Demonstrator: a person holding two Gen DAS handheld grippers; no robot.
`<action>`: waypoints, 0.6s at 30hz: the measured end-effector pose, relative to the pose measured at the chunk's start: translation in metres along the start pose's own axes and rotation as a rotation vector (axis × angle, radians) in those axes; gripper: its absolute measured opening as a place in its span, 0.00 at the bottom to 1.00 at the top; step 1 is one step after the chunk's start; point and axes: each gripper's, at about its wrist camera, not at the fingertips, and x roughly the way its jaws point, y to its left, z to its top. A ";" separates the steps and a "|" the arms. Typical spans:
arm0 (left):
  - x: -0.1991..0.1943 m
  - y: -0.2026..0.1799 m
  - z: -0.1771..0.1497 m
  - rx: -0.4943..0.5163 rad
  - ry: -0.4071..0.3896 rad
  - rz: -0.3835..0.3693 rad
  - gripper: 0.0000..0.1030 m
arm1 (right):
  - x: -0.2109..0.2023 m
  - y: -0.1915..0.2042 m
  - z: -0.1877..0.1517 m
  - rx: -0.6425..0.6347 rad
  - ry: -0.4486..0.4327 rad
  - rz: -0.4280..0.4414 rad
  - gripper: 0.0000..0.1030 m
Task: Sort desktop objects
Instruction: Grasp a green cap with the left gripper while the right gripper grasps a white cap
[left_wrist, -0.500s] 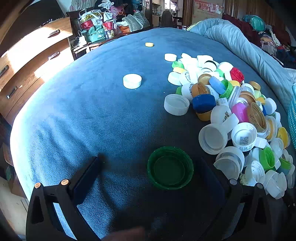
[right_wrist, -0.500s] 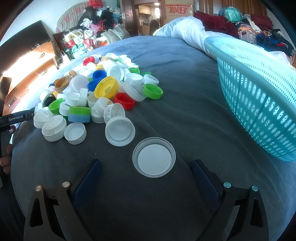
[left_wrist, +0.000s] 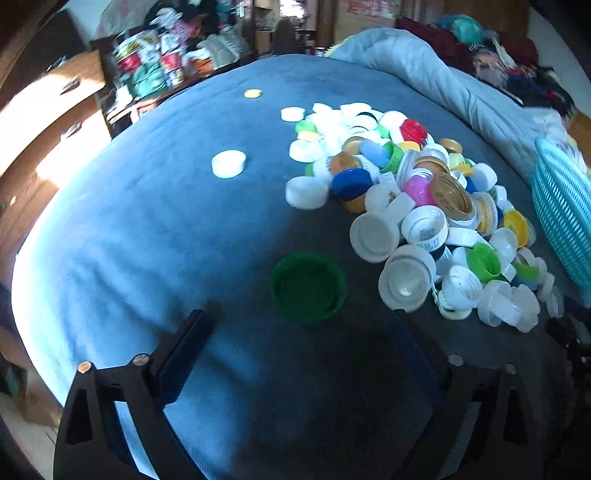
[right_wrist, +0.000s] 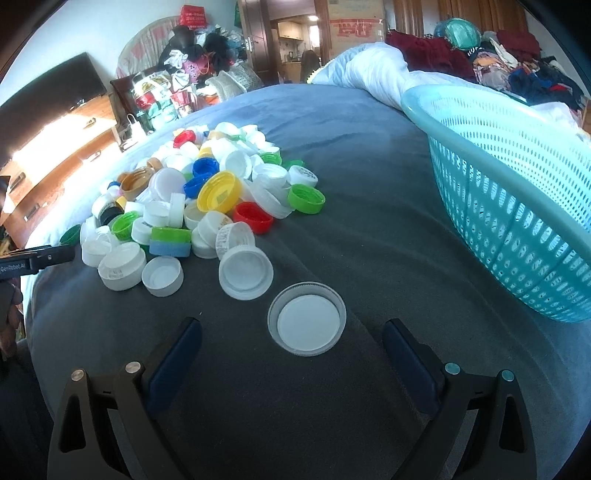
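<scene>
A dark green cap (left_wrist: 308, 287) lies open side up on the blue blanket (left_wrist: 147, 229), just ahead of my open, empty left gripper (left_wrist: 303, 332). A pile of bottle caps (left_wrist: 406, 195) in white, yellow, green, blue and red lies to its right. In the right wrist view a clear-rimmed white lid (right_wrist: 307, 324) lies just ahead of my open, empty right gripper (right_wrist: 291, 339). The same pile of caps (right_wrist: 207, 206) spreads to the left there, and a larger white cap (right_wrist: 245, 271) lies beside the lid.
A teal perforated basket (right_wrist: 517, 206) stands at the right, and its rim also shows in the left wrist view (left_wrist: 565, 199). Single white caps (left_wrist: 228, 164) and a yellow one (left_wrist: 252, 93) lie apart on the blanket. A folded duvet (right_wrist: 373, 77) lies behind. The left gripper's body (right_wrist: 33, 258) shows at the left edge.
The left gripper has drawn back and lifted a little from the green cap; its view is blurred by motion. The right gripper has barely moved.
</scene>
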 end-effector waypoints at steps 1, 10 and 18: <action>0.005 -0.001 0.004 0.000 0.005 0.026 0.86 | 0.001 0.000 0.001 -0.002 0.003 0.002 0.93; 0.011 0.010 0.003 -0.075 -0.021 0.082 0.88 | 0.008 -0.002 0.008 0.020 0.017 -0.005 0.86; 0.011 0.011 0.001 -0.087 -0.031 0.082 0.88 | 0.017 -0.002 0.016 0.029 0.043 -0.051 0.74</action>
